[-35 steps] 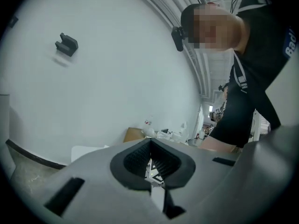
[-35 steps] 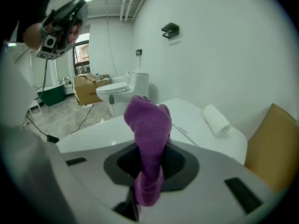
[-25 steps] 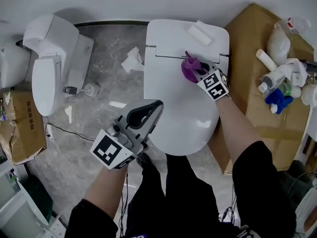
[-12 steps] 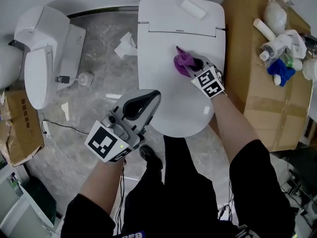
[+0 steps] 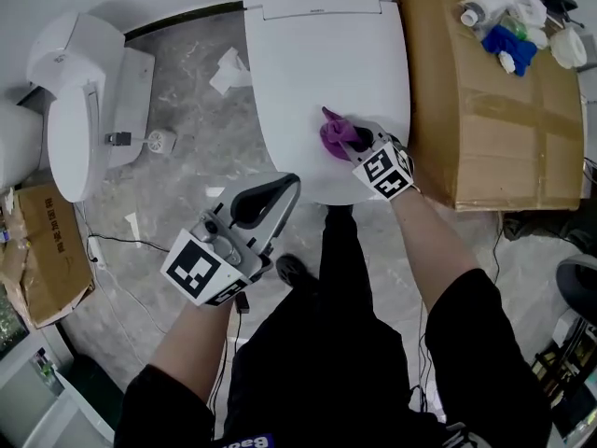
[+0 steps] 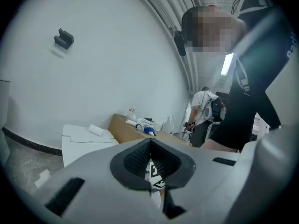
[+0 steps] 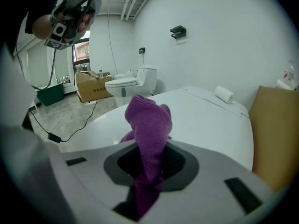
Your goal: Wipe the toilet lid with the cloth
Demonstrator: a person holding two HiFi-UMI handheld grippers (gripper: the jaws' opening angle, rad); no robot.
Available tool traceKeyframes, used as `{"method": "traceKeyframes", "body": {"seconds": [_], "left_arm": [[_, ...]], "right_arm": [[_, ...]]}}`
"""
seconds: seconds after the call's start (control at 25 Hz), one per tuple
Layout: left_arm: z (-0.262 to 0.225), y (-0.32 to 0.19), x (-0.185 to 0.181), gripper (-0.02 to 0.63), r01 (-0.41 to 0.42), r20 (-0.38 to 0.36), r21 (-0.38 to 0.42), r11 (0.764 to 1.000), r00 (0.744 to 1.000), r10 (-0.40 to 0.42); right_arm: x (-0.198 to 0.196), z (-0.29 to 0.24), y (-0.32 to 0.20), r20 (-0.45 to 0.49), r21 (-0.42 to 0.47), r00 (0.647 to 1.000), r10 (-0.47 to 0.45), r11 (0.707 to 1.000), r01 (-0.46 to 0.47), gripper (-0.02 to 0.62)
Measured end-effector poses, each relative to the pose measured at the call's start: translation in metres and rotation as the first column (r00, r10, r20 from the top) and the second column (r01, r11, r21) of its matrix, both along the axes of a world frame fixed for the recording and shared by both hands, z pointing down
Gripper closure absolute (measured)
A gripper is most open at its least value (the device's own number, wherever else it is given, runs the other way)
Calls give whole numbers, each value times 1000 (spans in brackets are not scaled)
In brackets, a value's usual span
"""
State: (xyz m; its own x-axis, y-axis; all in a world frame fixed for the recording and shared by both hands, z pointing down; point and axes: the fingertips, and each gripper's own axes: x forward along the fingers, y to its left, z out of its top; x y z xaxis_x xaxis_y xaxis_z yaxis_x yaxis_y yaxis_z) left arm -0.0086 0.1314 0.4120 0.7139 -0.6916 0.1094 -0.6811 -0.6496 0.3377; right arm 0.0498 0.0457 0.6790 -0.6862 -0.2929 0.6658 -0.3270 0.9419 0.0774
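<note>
The white toilet lid (image 5: pixel 326 54) lies shut at the top middle of the head view. A purple cloth (image 5: pixel 333 131) rests on it near the front rim, bunched up between the jaws of my right gripper (image 5: pixel 349 139), which is shut on it. In the right gripper view the cloth (image 7: pixel 147 120) stands up out of the right gripper (image 7: pixel 149 155), with the lid (image 7: pixel 205 120) beyond it. My left gripper (image 5: pixel 272 197) is shut with nothing in it and hangs over the floor beside the lid's front left edge. Its closed jaws fill the left gripper view (image 6: pixel 150 164).
A second toilet (image 5: pixel 79 110) stands at the left. A large cardboard box (image 5: pixel 494 110) beside the lid on the right carries bottles and rags (image 5: pixel 504 12). Crumpled paper (image 5: pixel 229 71) and a cable (image 5: pixel 121 241) lie on the marble floor. A white roll (image 7: pixel 223 94) sits on the tank.
My right gripper has dragged the purple cloth down the lid, from near the hinge to the front rim. The left gripper has drawn back with it, still shut.
</note>
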Motion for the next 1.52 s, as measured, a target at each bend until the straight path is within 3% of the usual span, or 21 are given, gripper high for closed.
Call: {"method": "traceKeyframes", "body": {"seconds": [0.32, 0.68, 1.04, 1.28, 1.52], "left_arm": [[-1, 51, 14, 589, -75, 24, 20, 997, 997, 75], [-16, 55, 26, 589, -83, 27, 37, 996, 996, 82], [-44, -40, 16, 589, -25, 10, 42, 999, 1000, 25], [-62, -132, 6, 589, 13, 15, 55, 998, 1000, -14], [-59, -192, -10, 589, 55, 4, 29, 998, 998, -56]], "right_arm": [[24, 7, 91, 16, -4, 999, 39, 999, -39, 520], [32, -3, 116, -5, -51, 1000, 5, 999, -5, 520], [25, -56, -34, 97, -78, 979, 178, 982, -171, 520], [30, -54, -160, 70, -46, 968, 240, 970, -237, 520], [19, -38, -263, 54, -51, 926, 373, 927, -371, 520]]}}
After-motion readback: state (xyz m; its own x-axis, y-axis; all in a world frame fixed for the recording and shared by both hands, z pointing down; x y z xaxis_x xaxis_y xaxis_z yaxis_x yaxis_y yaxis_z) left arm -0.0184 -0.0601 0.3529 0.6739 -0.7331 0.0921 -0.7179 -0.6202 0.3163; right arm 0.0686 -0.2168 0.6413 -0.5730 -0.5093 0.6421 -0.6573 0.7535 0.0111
